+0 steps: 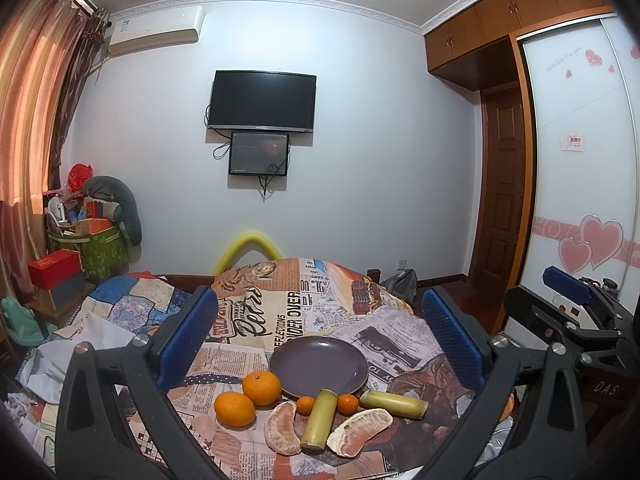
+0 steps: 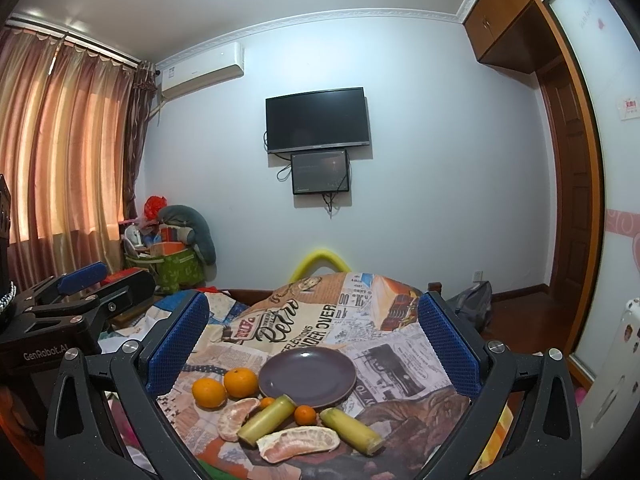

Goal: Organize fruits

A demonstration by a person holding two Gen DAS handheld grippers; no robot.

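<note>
Eight pieces of fruit lay on the cloth-covered table (image 1: pixel 280 312), all on the near side of the empty purple plate (image 1: pixel 319 366). We counted two large oranges (image 1: pixel 261 387), two small oranges (image 1: pixel 347 403), two peeled pomelo segments (image 1: pixel 283 428) and two sugarcane sticks (image 1: pixel 318 420). Nothing had reached the plate yet, so we judged the task to stand at its first pick.

Both claws hung above the table and held nothing. The left gripper (image 1: pixel 320 336) stood spread wide, its blue pads (image 1: pixel 188 336) framing the whole group. The right gripper (image 2: pixel 312 340) stood spread equally wide.

For a good first pick, we advised the following:

1. Begin with an outlying piece. The large oranges sat on the left of the group, touching each other, and the far one lay just beside the plate rim. The left gripper suited these.
2. Close across the widest part of an orange, with the pads level, so that the round skin would not squirt out.
3. Leave the upright-lying sugarcane stick until later. It sat between the two small oranges, and its far end touched or overlapped the plate rim; we could not tell which.
4. Pinch the pomelo segments lightly, since the exposed flesh looked soft and likely to tear.
5. Lower each piece onto bare plate, well inside the rim.
</note>
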